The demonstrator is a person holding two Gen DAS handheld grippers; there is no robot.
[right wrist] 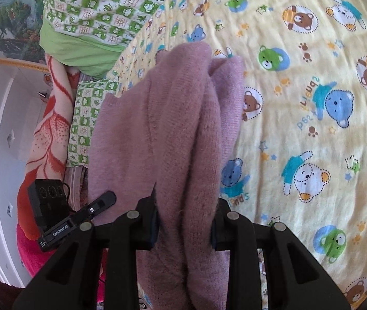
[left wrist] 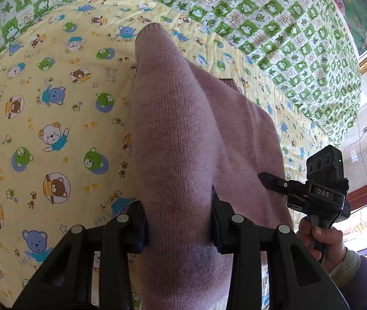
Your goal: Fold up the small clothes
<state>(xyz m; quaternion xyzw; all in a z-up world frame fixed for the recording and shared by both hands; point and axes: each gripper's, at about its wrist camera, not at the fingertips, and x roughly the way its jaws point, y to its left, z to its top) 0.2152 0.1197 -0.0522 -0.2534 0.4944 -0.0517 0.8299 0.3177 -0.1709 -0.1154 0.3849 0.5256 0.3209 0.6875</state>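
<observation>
Above the yellow bear-print quilt (left wrist: 41, 129): mauve knitted sweater (left wrist: 178, 134), lifted, pinched by my left gripper (left wrist: 179, 222) and right gripper (right wrist: 186, 222). Risk: thick bunched knit slipping free, spoiling the fold.

A yellow bear-print sheet (left wrist: 54, 118) covers the bed, a green-and-white checked quilt (left wrist: 286, 33) lies along its far edge, a red-orange patterned blanket (right wrist: 51, 118) hangs by its side, and a framed landscape painting (right wrist: 10, 25) hangs on the wall.
</observation>
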